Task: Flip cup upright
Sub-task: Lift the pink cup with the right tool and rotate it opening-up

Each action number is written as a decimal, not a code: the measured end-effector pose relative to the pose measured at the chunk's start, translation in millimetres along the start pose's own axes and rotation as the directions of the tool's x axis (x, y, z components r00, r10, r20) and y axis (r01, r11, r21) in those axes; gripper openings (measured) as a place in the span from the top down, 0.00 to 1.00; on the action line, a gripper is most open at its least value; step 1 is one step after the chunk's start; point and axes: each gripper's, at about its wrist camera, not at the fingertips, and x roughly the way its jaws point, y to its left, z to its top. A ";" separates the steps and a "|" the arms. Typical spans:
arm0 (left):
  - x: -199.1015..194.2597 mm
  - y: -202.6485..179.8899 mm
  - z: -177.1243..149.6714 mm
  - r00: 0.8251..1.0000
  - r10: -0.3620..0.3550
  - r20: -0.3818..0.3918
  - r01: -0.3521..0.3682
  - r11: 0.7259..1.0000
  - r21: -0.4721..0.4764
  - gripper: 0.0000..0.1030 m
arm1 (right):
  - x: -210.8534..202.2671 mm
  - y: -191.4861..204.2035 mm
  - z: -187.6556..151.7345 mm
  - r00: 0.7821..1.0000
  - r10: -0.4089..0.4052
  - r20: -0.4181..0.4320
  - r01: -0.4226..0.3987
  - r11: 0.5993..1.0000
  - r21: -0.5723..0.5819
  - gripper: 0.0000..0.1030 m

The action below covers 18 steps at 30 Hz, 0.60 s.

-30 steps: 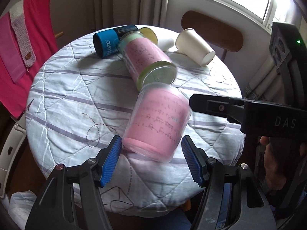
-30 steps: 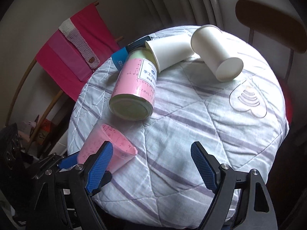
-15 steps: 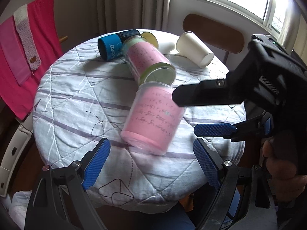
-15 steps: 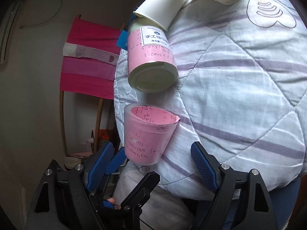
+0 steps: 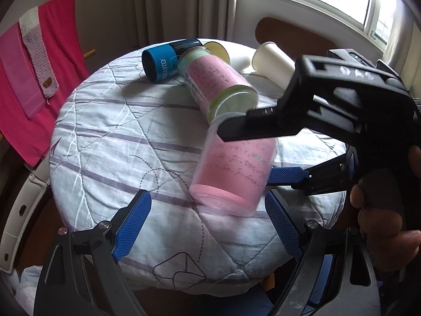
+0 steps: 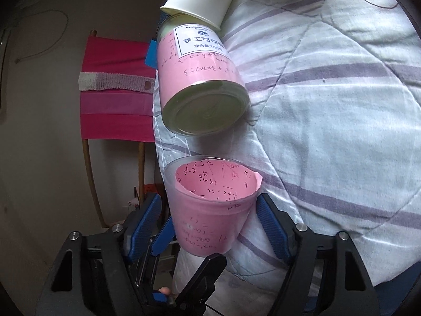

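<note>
Quilted counter carries the pink cup, lying tilted beside a jar, between the right gripper's nearly closed fingers, while the left gripper hangs spread; flipping appears not yet done.

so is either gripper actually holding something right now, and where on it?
The right gripper straddles the pink cup at its side walls, but firm contact cannot be told. The left gripper holds nothing.
</note>
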 end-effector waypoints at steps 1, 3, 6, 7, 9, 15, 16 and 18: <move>-0.9 2.9 0.2 1.000 0.000 -0.001 0.000 1.000 -0.004 0.13 | 1.3 0.3 1.0 1.000 -0.001 -0.005 0.001 1.000 -0.002 0.34; -4.5 8.6 0.0 1.000 -0.008 -0.001 0.008 1.000 -0.009 0.13 | 4.1 1.6 3.3 1.000 0.003 -0.011 -0.003 1.000 -0.010 0.35; -13.2 16.6 0.5 1.000 -0.008 0.011 0.009 1.000 -0.026 0.13 | 8.7 5.0 4.2 1.000 -0.001 -0.006 0.001 1.000 -0.031 0.35; -15.5 18.7 0.8 1.000 -0.004 0.017 0.004 1.000 -0.029 0.13 | 8.8 6.7 4.1 1.000 -0.003 0.001 0.003 0.999 -0.039 0.35; -19.5 23.0 1.1 1.000 -0.008 0.025 0.009 0.999 -0.043 0.13 | 8.2 8.6 4.6 1.000 -0.009 0.006 0.009 0.998 -0.063 0.35; -12.6 22.0 -0.4 0.999 -0.036 0.005 0.036 0.997 -0.062 0.13 | 0.9 16.8 -3.2 0.998 -0.049 0.048 0.056 0.986 -0.159 0.35; -12.2 20.6 0.1 0.999 -0.052 0.005 0.052 0.996 -0.065 0.13 | -1.2 19.8 -4.8 0.997 -0.056 0.061 0.066 0.981 -0.181 0.35; -9.4 17.4 0.7 0.998 -0.057 -0.001 0.057 0.996 -0.071 0.13 | -8.1 24.6 -7.4 0.992 -0.078 0.095 0.097 0.970 -0.222 0.35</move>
